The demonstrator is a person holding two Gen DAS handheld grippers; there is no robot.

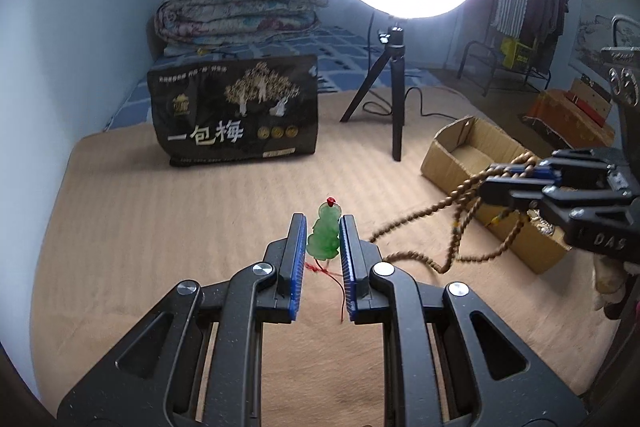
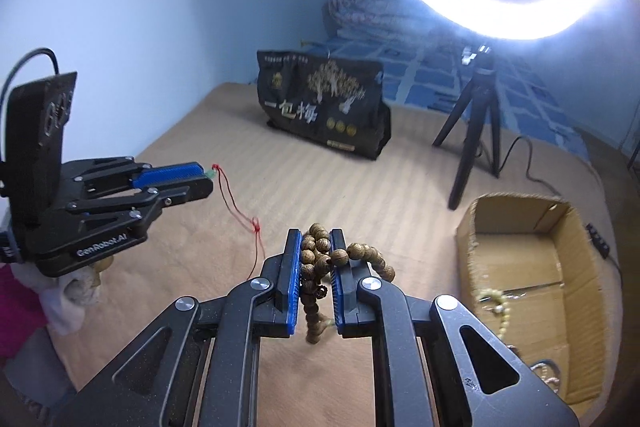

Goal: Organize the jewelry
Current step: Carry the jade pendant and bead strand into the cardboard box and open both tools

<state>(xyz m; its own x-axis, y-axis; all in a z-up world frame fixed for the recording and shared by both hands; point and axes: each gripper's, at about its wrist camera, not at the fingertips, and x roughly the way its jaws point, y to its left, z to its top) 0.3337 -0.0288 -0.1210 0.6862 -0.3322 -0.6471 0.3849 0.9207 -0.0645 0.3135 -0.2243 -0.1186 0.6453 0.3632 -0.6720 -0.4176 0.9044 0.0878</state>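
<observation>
Here, left fingers (image 1: 322,227) around jade pendant (image 1: 325,235), right fingers (image 2: 315,241) around beads (image 2: 316,255); "一包梅" bag (image 1: 236,111).

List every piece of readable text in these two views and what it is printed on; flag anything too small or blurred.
"一包梅": large white characters on the black bag standing on the bed.
"GenRobot.AI": side of the left gripper body, seen from the right wrist view.
"DAS": side of the right gripper body, seen from the left wrist view; it may be cut off.
Small print along the bag's top edge, its bottom label and its gold medallions: too small to read.
</observation>
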